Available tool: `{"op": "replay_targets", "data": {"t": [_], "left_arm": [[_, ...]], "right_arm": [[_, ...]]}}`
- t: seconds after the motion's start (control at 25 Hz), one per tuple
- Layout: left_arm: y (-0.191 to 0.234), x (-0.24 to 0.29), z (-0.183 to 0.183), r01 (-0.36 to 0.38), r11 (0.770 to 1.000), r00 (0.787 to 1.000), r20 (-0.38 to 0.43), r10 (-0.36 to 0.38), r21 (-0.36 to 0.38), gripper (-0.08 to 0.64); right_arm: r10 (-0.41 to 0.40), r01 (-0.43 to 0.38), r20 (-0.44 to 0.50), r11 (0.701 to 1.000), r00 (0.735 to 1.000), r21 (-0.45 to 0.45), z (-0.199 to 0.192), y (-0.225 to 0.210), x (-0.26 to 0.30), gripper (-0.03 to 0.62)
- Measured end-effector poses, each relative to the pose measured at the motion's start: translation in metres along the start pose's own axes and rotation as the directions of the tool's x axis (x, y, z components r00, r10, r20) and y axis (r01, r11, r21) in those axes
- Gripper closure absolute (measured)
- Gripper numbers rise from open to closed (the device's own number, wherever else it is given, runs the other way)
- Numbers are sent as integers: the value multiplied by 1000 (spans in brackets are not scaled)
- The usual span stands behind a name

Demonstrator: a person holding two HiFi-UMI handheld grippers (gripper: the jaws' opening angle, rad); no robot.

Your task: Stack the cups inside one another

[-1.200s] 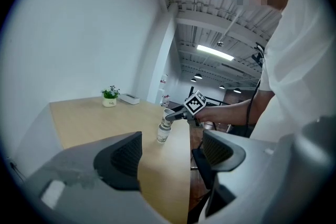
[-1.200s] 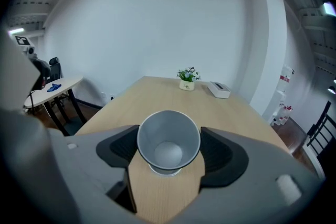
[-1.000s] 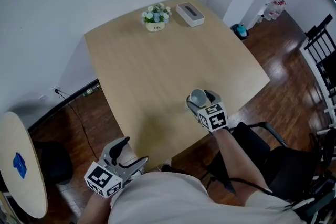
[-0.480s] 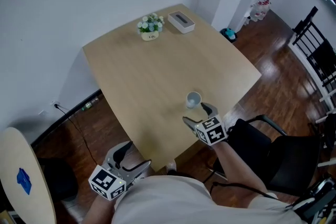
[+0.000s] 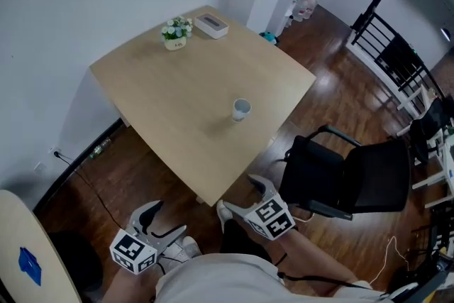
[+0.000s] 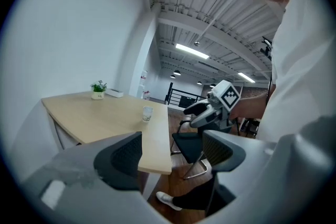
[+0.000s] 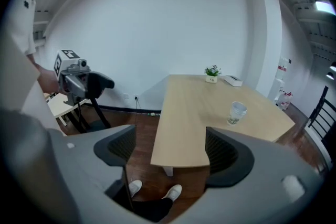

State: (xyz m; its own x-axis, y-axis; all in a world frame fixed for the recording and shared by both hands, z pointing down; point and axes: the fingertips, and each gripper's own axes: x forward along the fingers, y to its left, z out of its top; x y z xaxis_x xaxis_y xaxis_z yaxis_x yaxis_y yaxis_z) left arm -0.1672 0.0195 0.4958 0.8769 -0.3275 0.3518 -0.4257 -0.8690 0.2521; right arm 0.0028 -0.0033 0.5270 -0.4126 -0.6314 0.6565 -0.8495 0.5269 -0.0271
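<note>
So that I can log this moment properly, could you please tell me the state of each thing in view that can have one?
left gripper: open, empty, held off the table.
right gripper: open, empty, held off the table.
cup: upright on the table, apart from both grippers.
flower pot: upright at the table's far corner.
chair: unoccupied, beside the table.
</note>
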Motion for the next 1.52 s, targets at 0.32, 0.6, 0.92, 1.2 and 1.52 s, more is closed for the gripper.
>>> {"op": "replay_targets", "data": {"t": [0.32,0.6,0.92,1.2,1.52], "left_arm": [[-32,-16,-13,28,998,1000,6,-28,50,178],[-103,-7,-19,92,992,996,-7,-92,89,178],[-191,-15,-50,110,990,994,-39,-107,89,178],[-234,-46,-79,65,994,996,-62,-60,82,178],[-262,-54,-77,34,995,999,-29,-32,95,178]], "right_arm": [[-25,24,13,997,1000,69,-48,63,-70,184],[-68,61,91,995,994,78,-75,88,-128,184],[-64,52,104,992,993,114,-139,125,-186,184],[-32,22,116,996,993,86,-165,158,-207,184],[-6,-2,140,998,990,56,-170,172,-226,186]]}}
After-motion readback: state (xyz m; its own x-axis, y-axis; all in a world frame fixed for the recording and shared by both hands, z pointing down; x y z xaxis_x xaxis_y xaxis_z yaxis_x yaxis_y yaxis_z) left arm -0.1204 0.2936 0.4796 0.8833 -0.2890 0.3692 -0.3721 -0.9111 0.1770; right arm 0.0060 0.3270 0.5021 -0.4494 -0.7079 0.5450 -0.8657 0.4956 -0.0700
